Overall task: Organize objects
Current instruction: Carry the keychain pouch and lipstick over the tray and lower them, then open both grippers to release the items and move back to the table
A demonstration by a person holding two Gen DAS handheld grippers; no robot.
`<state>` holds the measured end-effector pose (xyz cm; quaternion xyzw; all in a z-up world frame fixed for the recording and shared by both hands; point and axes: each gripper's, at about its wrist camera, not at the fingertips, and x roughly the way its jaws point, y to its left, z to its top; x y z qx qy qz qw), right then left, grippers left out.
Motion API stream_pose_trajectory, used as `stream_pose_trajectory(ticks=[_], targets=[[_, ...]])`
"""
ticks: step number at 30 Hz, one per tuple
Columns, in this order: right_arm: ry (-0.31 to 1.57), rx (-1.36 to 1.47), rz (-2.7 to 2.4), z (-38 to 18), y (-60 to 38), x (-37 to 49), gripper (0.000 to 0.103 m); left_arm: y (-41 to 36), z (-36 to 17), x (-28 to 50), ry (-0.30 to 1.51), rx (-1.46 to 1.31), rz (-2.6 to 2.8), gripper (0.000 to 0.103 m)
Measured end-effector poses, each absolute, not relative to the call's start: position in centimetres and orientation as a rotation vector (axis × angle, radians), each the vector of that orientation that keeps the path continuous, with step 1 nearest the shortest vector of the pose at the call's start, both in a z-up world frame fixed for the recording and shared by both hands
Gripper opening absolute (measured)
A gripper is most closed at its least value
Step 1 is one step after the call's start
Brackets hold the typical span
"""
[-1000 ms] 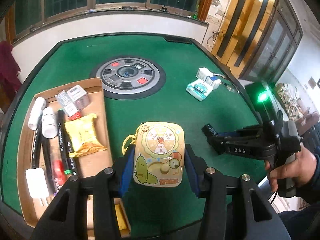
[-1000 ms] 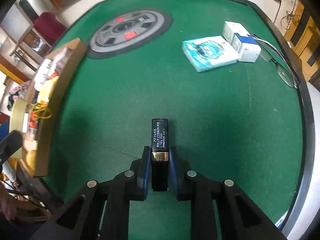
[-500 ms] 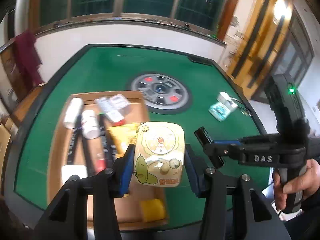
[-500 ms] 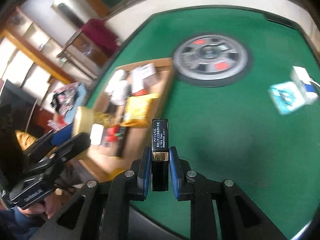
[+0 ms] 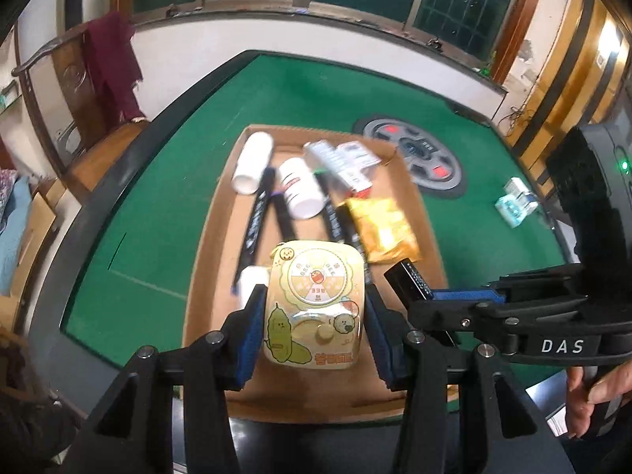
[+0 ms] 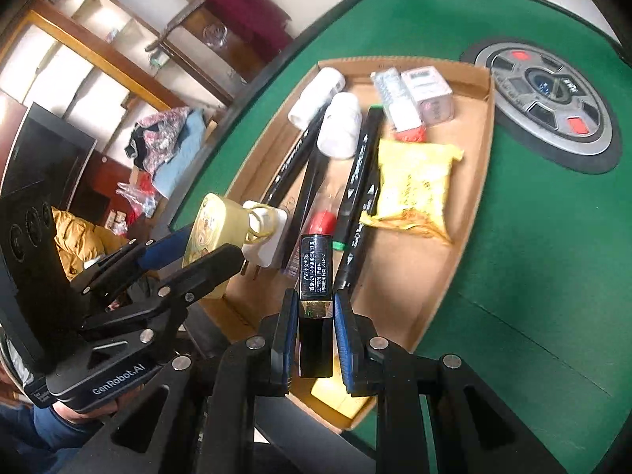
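My left gripper is shut on a yellow cartoon-printed case and holds it above the near end of a cardboard tray. In the right wrist view this left gripper and the yellow case hang at the tray's left side. My right gripper is shut on a black tube with white print and a gold band, over the tray. From the left wrist view the right gripper comes in from the right with the black tube.
The tray holds two white bottles, black markers, a yellow snack packet, small boxes and a white plug. A round grey panel sits in the green felt. A teal packet lies far right.
Both grippers have swung left, from over the bare green felt to over the cardboard tray. Each has kept its hold, and they now sit close side by side.
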<state>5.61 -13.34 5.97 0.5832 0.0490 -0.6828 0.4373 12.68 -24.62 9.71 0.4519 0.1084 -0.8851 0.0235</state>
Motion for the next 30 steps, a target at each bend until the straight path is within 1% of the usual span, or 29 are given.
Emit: stream_pose_trajectory(ticks=[5,12,19,22,25,30], targets=[[0.198,1.465,-1.736,5.0,-14.4,5.9,0.020,-24.8,8.1,12.9,0.338,1.459,-2.736,0.046],[0.205,1.515,-1.785,3.6,-14.0,5.2,0.020,-23.5,6.4,12.5,0.316,1.529,-2.750,0.047],[0.116,1.529,-1.762,3.2,-12.6,4.7,0.023,-22.6,5.9,11.9,0.300,1.548,-2.757,0.047],[0.112,1.498,-1.773,4.1,-12.0,4.8,0.030,-22.1,5.9,11.6,0.274,1.555,-2.746,0.047],[0.089,1.468,-1.780,5.0,-10.9,4.8,0.031,-22.0,6.1,11.4,0.296,1.554,-2.735,0.048],[0.007,1.438,-1.820,6.2,-8.3,4.1,0.035,-21.6,7.8,10.9,0.311,1.508,-2.745,0.055]])
